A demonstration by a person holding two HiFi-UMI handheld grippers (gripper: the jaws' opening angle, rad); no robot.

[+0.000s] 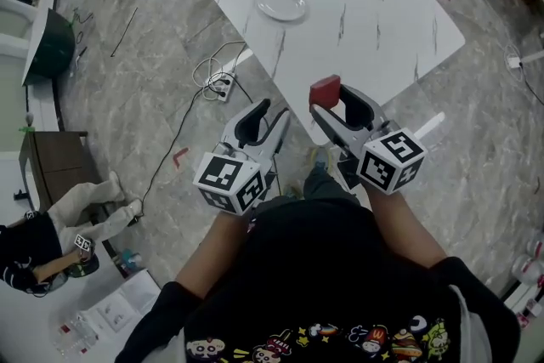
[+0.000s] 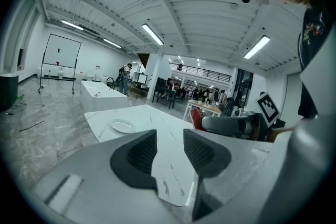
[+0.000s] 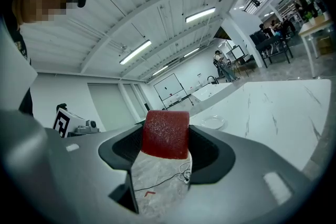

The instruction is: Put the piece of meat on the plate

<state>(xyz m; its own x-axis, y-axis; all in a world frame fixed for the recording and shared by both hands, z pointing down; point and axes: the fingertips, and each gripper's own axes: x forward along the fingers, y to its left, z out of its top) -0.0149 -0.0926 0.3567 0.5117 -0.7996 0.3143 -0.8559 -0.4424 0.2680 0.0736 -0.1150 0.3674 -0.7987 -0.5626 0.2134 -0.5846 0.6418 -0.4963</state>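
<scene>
A red block of meat (image 1: 325, 90) is pinched between the jaws of my right gripper (image 1: 329, 100), held above the near corner of the white marble table (image 1: 374, 13). In the right gripper view the meat (image 3: 166, 134) fills the gap between the pads of that gripper (image 3: 167, 145). A white empty plate (image 1: 281, 3) lies at the table's far left part, also seen as a small plate (image 3: 212, 122) ahead. My left gripper (image 1: 272, 119) hangs over the floor beside the table's near edge, its jaws (image 2: 169, 147) apart with nothing between them. The plate (image 2: 122, 126) shows ahead of it.
The marble floor left of the table carries a power strip (image 1: 223, 86) with looped cables and a small red scrap (image 1: 179, 156). A dark low table (image 1: 55, 157) and a seated person (image 1: 34, 246) are at the far left. More tables and people stand in the background.
</scene>
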